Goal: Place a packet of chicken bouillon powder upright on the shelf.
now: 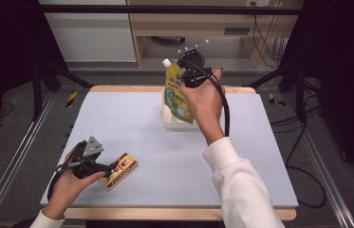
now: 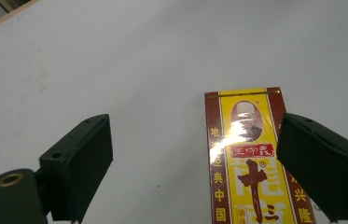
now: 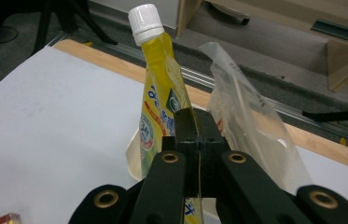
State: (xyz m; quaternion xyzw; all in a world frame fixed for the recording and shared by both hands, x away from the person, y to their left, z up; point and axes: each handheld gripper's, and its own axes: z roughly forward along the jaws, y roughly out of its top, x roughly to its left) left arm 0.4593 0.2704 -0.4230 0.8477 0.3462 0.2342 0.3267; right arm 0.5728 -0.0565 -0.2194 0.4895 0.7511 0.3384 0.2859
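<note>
A yellow spout pouch point(image 1: 173, 89) with a white cap is held upright at the far middle of the table, over a cream container point(image 1: 171, 121). My right gripper point(image 1: 187, 72) is shut on the pouch point(image 3: 161, 93) at its side edge, jaws pressed together point(image 3: 198, 125). The cream container's rim point(image 3: 133, 154) shows just behind the pouch. A red and yellow box point(image 1: 121, 169) lies flat near the front left. My left gripper point(image 1: 109, 168) is open at the box's near end. In the left gripper view the box point(image 2: 245, 158) lies between the jaws point(image 2: 195, 140), close to the right one.
A clear plastic bag point(image 3: 248, 116) stands up beside the pouch on the right. The table is covered by a pale blue-grey mat point(image 1: 155, 142) with a wooden edge point(image 1: 117, 88) at the back. Metal rails and cables run along both sides of the table.
</note>
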